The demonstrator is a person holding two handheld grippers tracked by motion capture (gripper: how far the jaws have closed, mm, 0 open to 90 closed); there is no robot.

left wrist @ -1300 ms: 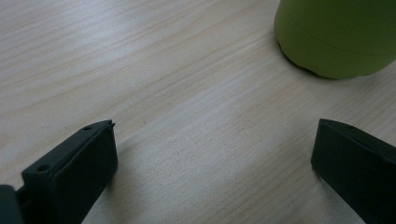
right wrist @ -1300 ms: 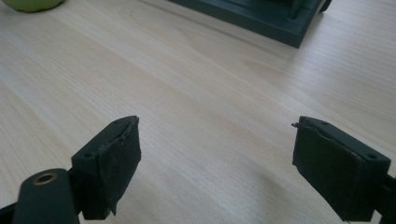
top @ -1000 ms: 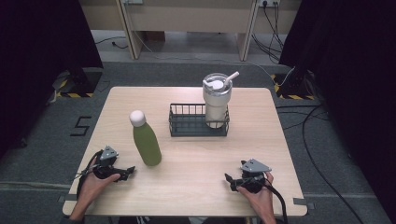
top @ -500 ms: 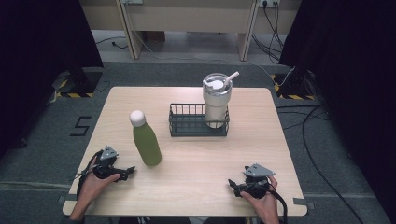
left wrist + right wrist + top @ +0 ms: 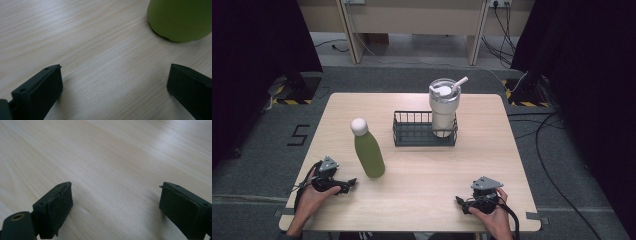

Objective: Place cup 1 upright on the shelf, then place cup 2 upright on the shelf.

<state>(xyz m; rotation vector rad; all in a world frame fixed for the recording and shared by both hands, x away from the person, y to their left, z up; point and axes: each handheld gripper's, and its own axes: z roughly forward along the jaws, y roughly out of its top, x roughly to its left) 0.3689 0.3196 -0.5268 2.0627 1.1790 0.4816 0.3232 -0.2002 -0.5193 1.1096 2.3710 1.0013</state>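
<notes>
The left gripper (image 5: 349,184), jaws wide, rests near the green bottle (image 5: 368,150), which stands at its two o'clock. The right gripper (image 5: 460,202), also wide, holds nothing.

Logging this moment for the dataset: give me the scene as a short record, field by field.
surface: wooden table
bottle: green with a white cap, upright, near the left gripper
basket: dark wire, behind the bottle toward the middle of the table
cup: pale tumbler with lid and straw, standing in the basket's right end
left gripper: open, low over the table, jaws pointing toward the bottle, not touching it
right gripper: open, low over bare table at the near right edge, holding nothing
</notes>
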